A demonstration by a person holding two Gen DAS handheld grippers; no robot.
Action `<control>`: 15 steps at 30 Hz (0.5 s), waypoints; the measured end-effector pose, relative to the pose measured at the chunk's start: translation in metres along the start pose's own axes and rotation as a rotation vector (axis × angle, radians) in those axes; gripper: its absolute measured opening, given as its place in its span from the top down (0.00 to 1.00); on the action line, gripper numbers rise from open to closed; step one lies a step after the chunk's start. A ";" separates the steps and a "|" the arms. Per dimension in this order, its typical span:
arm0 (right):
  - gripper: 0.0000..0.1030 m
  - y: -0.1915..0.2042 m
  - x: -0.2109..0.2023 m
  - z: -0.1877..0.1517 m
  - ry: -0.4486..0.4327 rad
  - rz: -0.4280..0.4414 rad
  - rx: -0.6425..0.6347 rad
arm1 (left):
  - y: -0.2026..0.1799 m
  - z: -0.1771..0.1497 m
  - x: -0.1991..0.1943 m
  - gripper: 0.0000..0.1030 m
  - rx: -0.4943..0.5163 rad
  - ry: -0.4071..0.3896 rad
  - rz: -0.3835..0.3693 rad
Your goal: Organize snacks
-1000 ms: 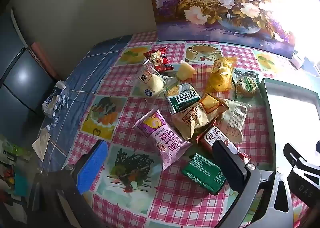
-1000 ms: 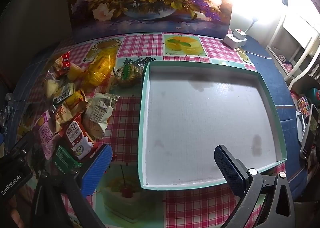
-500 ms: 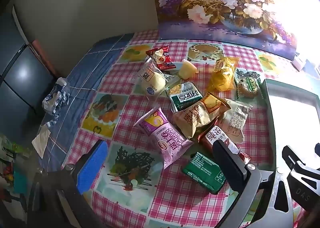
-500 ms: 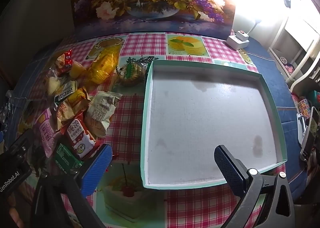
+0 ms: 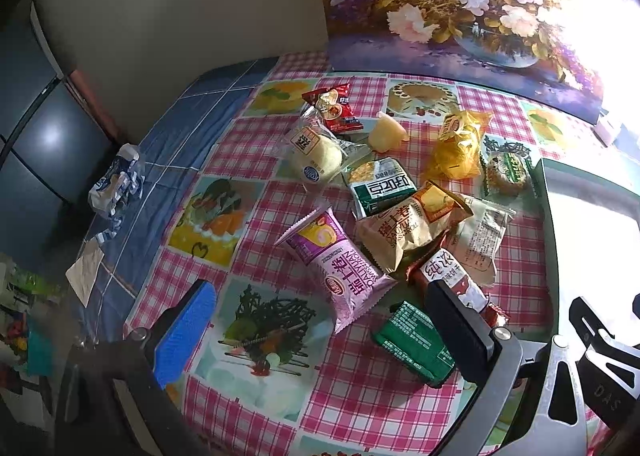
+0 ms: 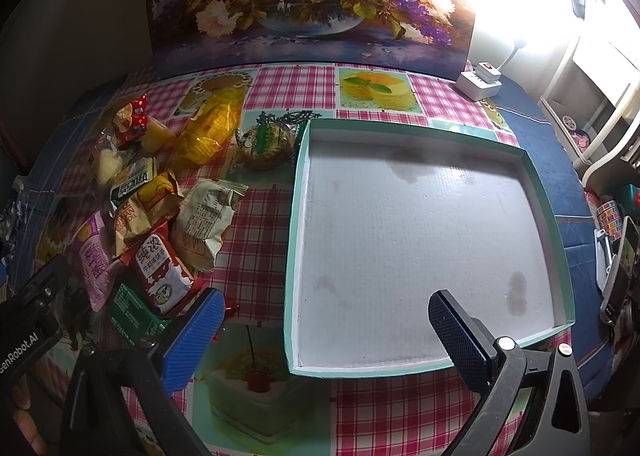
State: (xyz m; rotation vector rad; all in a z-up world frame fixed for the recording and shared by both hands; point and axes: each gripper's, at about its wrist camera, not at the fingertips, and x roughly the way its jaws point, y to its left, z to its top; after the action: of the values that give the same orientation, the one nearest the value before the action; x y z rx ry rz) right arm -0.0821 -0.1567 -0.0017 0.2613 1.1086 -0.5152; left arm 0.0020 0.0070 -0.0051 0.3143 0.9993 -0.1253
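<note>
Several wrapped snacks lie in a loose pile on the checked tablecloth: a purple pack (image 5: 340, 268), a brown pack (image 5: 404, 232), a green box (image 5: 412, 340), a red-white pack (image 5: 448, 276) and a yellow bag (image 5: 460, 148). My left gripper (image 5: 320, 316) is open and empty, above the cloth near the purple pack. The pile also shows in the right wrist view, with the red-white pack (image 6: 160, 272) nearest. My right gripper (image 6: 324, 332) is open and empty over the near edge of a shallow teal-rimmed white tray (image 6: 294, 240), which holds nothing.
A flower painting (image 6: 304, 0) leans against the wall behind the table. A white power strip (image 6: 480, 82) sits at the back right. A crumpled blue-white wrapper (image 5: 116, 184) lies on the blue cloth at the left. Shelving and clutter stand past the right table edge.
Both views have drifted slightly; the snacks and tray sit a little lower and further right in frame. Both grippers remain open and nothing has been grasped.
</note>
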 end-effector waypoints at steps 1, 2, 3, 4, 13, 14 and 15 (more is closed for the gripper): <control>0.00 0.000 0.000 0.000 0.001 0.000 -0.001 | 0.000 0.000 0.000 0.00 -0.003 0.003 0.002; 0.00 0.000 0.000 0.000 0.001 0.001 -0.003 | 0.001 0.000 0.001 0.00 -0.005 0.004 0.004; 0.00 0.000 0.000 0.000 0.001 0.001 -0.005 | 0.001 0.000 0.001 0.00 -0.007 0.006 0.007; 0.00 0.000 0.000 0.000 0.002 0.001 -0.007 | 0.002 0.000 0.002 0.00 -0.009 0.007 0.009; 0.00 0.004 0.001 -0.001 0.008 -0.001 -0.025 | 0.005 0.000 0.004 0.00 -0.033 0.018 0.022; 0.00 0.004 0.002 -0.001 0.009 -0.001 -0.027 | 0.006 0.000 0.004 0.00 -0.036 0.019 0.022; 0.00 0.004 0.002 -0.001 0.009 -0.002 -0.028 | 0.006 0.000 0.004 0.00 -0.039 0.020 0.022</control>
State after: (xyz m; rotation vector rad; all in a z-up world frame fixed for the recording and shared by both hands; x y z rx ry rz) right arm -0.0801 -0.1530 -0.0040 0.2382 1.1245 -0.4998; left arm 0.0059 0.0127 -0.0068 0.2910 1.0163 -0.0826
